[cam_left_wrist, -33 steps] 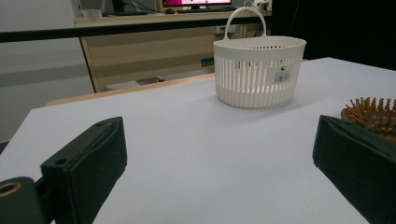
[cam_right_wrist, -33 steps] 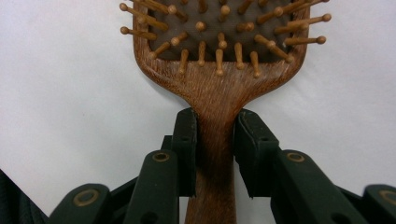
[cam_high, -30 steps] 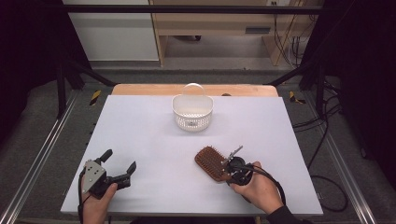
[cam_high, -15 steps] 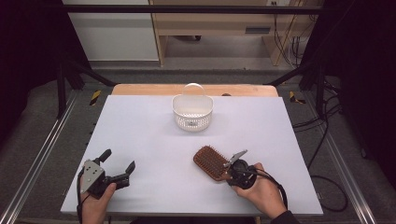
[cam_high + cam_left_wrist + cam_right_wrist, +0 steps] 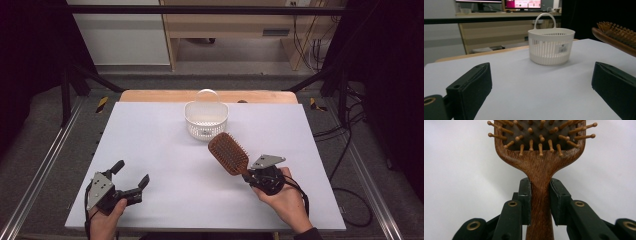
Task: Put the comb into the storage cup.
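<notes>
A brown wooden hairbrush (image 5: pixel 229 152) is held above the white table, bristles up, its head pointing toward the white slotted basket (image 5: pixel 205 120). My right gripper (image 5: pixel 248 175) is shut on the brush handle (image 5: pixel 540 195), one pad pressed on each side. The brush head (image 5: pixel 616 35) also shows at the right edge of the left gripper view. My left gripper (image 5: pixel 131 174) rests low at the table's front left, open with nothing between its jaws, facing the basket (image 5: pixel 551 45).
The white table top (image 5: pixel 150 135) has a wooden strip (image 5: pixel 150 95) along its far edge. Metal frame rails (image 5: pixel 45 160) run along both sides. Cables (image 5: pixel 350 145) lie on the floor at the right.
My right gripper has lifted the hairbrush off the table and carried it a little toward the basket. The left gripper has stayed put.
</notes>
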{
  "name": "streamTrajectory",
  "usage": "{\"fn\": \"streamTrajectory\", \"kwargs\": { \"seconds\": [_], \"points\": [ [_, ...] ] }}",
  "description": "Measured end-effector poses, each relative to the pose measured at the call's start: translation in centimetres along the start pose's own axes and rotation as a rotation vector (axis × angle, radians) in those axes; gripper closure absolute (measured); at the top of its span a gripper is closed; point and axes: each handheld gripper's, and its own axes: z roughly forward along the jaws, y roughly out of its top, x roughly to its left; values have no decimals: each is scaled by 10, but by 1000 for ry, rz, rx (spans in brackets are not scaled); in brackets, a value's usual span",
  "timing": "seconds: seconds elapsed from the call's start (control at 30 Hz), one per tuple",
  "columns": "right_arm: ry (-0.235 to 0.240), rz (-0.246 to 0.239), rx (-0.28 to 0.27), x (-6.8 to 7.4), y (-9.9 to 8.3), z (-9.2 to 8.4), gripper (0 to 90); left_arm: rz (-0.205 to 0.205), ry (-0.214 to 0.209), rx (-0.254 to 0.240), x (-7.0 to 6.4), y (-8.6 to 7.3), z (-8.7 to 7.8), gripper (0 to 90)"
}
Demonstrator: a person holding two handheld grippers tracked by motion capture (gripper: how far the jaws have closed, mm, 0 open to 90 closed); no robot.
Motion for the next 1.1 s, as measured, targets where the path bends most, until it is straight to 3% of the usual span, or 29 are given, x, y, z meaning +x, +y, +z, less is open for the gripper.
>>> {"fn": "streamTrajectory", "kwargs": {
  "seconds": [0.03, 0.07, 0.1, 0.17, 0.3, 0.4, 0.57, 0.7, 0.83, 1.1],
  "points": [
    [-2, -1, -62, 0, 3, -1, 727, -6, -31, -4, -3, 3, 3, 34],
    [-2, -1, -62, 0, 3, -1, 727, -5, -40, -10, -6, 5, 5, 34],
    [-1, 5, -112, 0, 5, -1, 727, -8, -51, -17, -10, 7, 7, 36],
    [-1, 4, -141, -1, 6, 0, 727, -48, -106, -27, -19, 14, 16, 36],
    [25, 40, -281, 2, 8, 6, 727, -51, -198, 9, -41, 33, 45, 36],
    [33, 0, -308, 4, 8, 9, 727, -36, -225, 24, -49, 41, 58, 36],
    [49, 0, -337, 9, 6, 17, 727, -50, -275, 42, -68, 54, 88, 37],
    [56, 4, -360, 14, 7, 18, 727, -37, -304, 52, -79, 65, 103, 37],
    [61, -4, -387, 18, 5, 16, 727, -55, -318, 63, -84, 73, 110, 31],
    [60, -14, -422, 24, 2, 11, 727, -136, -341, 45, -87, 86, 114, 25]
  ]
}}
